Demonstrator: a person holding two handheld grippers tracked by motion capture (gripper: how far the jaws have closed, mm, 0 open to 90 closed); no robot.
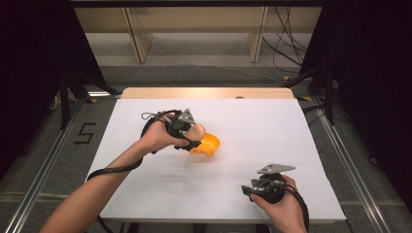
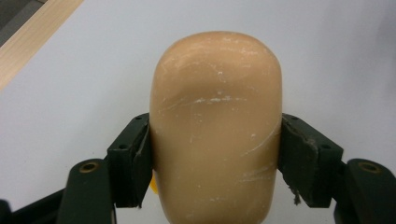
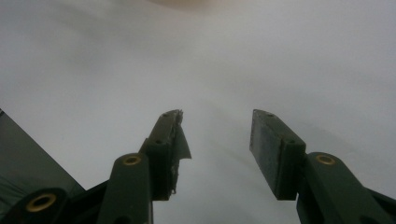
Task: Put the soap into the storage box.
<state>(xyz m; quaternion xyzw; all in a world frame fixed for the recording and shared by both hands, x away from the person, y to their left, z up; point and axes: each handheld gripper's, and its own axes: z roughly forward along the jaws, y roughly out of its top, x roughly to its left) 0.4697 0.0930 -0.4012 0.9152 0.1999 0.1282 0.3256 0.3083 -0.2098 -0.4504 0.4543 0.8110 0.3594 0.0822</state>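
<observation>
your left gripper (image 1: pixel 194 138) was clamped on a tan, rounded object (image 2: pixel 217 126), its two black jaws pressing against either side of it. in the left gripper view the tan surface carried pale scuffs and scratches. from the high view, that tan piece (image 1: pixel 197 131) sat against an orange part (image 1: pixel 207 144), near the middle of the white table (image 1: pixel 243 121); i could not tell whether it rested on the surface or was lifted off it. your right gripper (image 1: pixel 248 190) lay well apart, near the table's front edge, its jaws spread with nothing between them (image 3: pixel 215 149), above the bare white surface.
</observation>
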